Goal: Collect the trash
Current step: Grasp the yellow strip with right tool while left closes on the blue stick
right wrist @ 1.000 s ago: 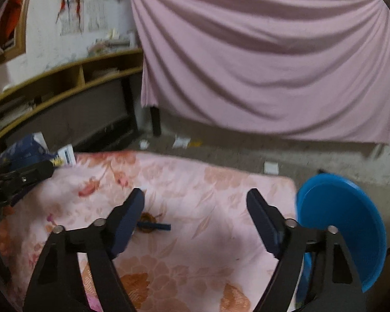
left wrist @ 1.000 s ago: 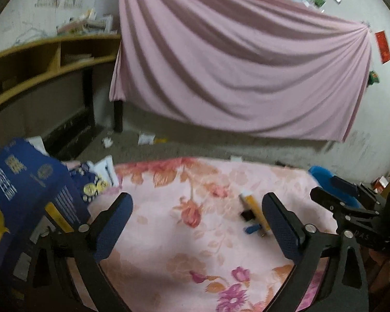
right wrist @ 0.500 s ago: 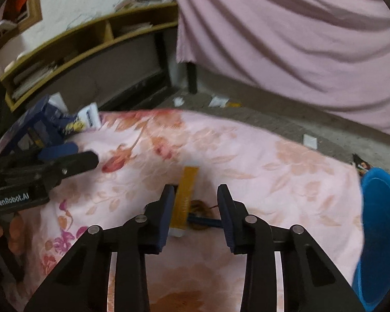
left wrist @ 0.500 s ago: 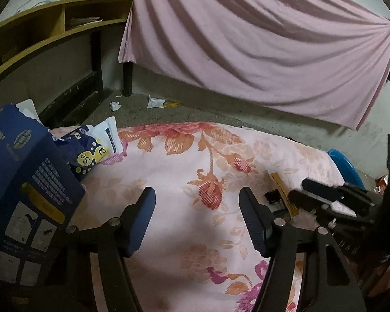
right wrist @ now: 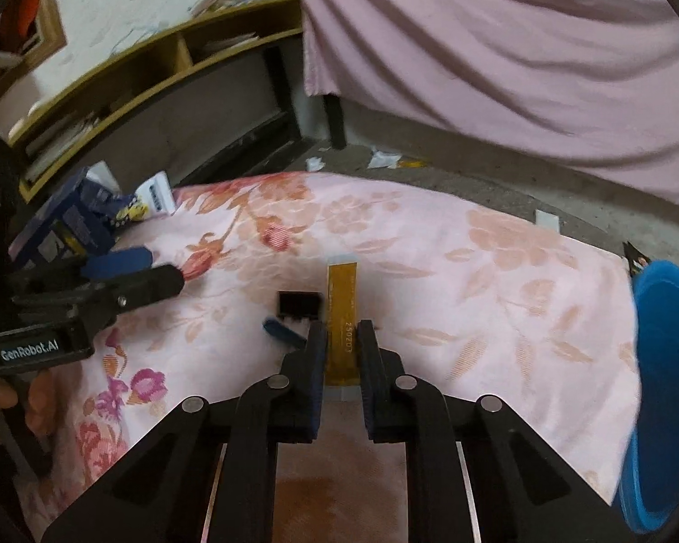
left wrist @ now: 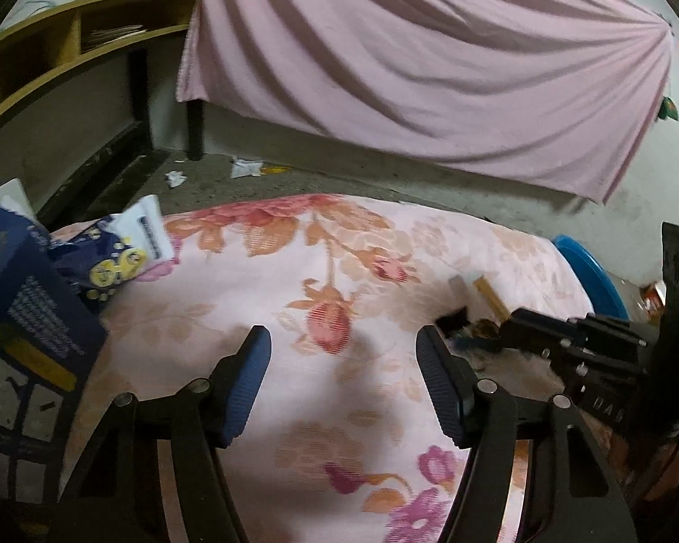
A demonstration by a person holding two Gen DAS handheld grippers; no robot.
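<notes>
A yellow stick-shaped wrapper [right wrist: 342, 316] lies on the pink flowered cloth [right wrist: 475, 280]. My right gripper [right wrist: 342, 332] is closed around its near end. A small black piece [right wrist: 299, 304] and a blue scrap [right wrist: 281, 331] lie just left of it. The wrapper also shows in the left wrist view [left wrist: 489, 292], beside the right gripper [left wrist: 520, 321]. My left gripper [left wrist: 341, 348] is open and empty above the cloth's middle. Blue-and-white snack packets [left wrist: 113, 249] and a dark blue carton [left wrist: 27, 330] lie at the left.
A blue plastic basin [right wrist: 665, 375] stands off the cloth's right edge, also in the left wrist view [left wrist: 588, 271]. Paper scraps [left wrist: 244, 167] lie on the concrete floor beyond. A pink curtain [left wrist: 430, 68] and wooden shelves [left wrist: 68, 45] stand behind.
My right gripper moved down and forward to the yellow wrapper and closed from wide open onto it. My left gripper narrowed somewhat and dipped toward the cloth.
</notes>
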